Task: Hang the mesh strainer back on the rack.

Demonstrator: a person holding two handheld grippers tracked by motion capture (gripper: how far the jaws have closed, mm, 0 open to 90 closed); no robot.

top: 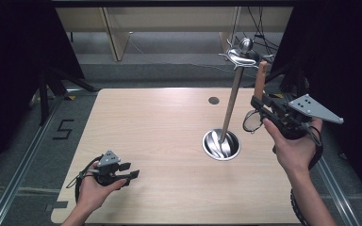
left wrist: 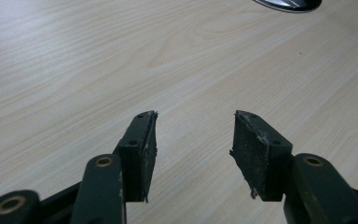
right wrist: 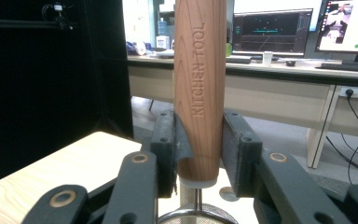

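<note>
Right gripper point(top: 264, 107) jaws pinch wooden handle point(right wrist: 200, 88) of a strainer-like tool point(top: 251, 120) upright, right of the hanger stand point(top: 222, 143), probably to hook it on top; left gripper point(top: 122, 175) idles, jaws spread, low over bench point(top: 160, 122), well left.

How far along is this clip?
Done: the wooden-handled kitchen tool is off the table, clamped in the right gripper. In hand: it is held upright beside the metal hook stand. Left, probably: hanging it, since it is on no hook yet. The left gripper is open and empty.
</note>
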